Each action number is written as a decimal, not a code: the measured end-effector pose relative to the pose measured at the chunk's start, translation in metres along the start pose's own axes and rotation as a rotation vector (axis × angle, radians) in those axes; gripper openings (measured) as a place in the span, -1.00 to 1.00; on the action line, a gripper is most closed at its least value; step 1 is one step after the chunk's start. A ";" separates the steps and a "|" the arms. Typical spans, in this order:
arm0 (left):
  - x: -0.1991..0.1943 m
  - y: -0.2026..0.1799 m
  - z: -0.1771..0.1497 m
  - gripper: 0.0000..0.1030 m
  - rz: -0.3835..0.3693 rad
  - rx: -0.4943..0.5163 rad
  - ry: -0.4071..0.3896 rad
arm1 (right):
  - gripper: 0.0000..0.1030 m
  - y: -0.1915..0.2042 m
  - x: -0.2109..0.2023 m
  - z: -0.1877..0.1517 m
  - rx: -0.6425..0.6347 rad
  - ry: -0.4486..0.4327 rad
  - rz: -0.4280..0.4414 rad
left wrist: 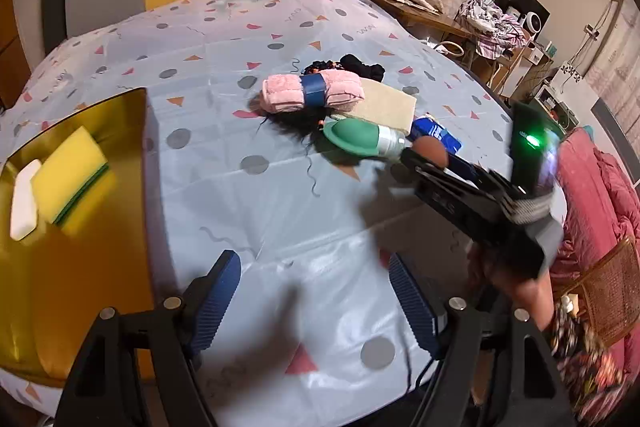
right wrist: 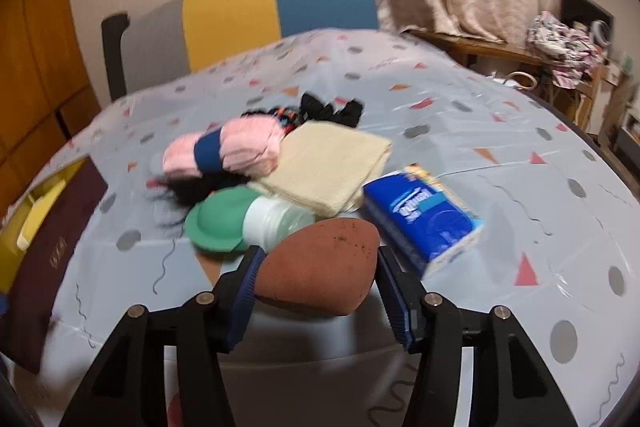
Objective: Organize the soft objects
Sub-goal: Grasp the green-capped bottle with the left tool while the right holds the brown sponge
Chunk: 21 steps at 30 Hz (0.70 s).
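A brown egg-shaped sponge (right wrist: 320, 279) sits between the blue pads of my right gripper (right wrist: 318, 267), and both pads touch its sides just above the tablecloth. In the left wrist view the right gripper (left wrist: 424, 163) reaches in from the right with the sponge (left wrist: 430, 151) at its tip. My left gripper (left wrist: 316, 299) is open and empty over bare tablecloth. A gold box (left wrist: 100, 267) at the left holds a yellow sponge (left wrist: 70, 167) and a white bar (left wrist: 24, 203).
A pile lies mid-table: a pink rolled towel (right wrist: 224, 151) with a blue band, a beige folded cloth (right wrist: 328, 167), a green-capped bottle (right wrist: 240, 219), a blue tissue pack (right wrist: 424, 219), black hair (right wrist: 188, 195) and dark fabric (right wrist: 332, 111). A chair stands behind the table.
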<state>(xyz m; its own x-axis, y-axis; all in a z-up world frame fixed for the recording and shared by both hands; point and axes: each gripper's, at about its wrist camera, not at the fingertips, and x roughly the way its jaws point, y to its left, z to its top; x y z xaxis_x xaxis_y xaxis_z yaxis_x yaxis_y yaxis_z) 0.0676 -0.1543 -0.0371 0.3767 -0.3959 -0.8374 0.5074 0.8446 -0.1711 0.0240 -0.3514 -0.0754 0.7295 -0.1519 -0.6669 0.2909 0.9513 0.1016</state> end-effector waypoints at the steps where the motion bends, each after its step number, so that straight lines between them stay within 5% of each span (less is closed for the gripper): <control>1: 0.004 -0.001 0.004 0.50 -0.004 -0.002 0.005 | 0.09 -0.003 -0.004 -0.001 0.017 -0.015 -0.007; 8: 0.051 -0.013 0.050 0.50 -0.063 -0.032 0.061 | 0.09 -0.017 -0.015 -0.011 0.093 -0.058 -0.062; 11: 0.064 -0.022 0.069 0.50 -0.028 0.007 0.038 | 0.09 -0.025 -0.022 -0.016 0.140 -0.082 -0.102; 21: 0.118 -0.075 0.107 0.51 0.016 0.434 0.074 | 0.12 -0.038 -0.017 -0.024 0.208 -0.057 -0.081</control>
<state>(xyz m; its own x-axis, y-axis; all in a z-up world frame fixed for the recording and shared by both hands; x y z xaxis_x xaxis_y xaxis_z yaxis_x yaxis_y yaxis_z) 0.1564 -0.3031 -0.0672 0.3388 -0.3439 -0.8758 0.7862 0.6148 0.0627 -0.0138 -0.3782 -0.0857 0.7305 -0.2462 -0.6370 0.4674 0.8603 0.2035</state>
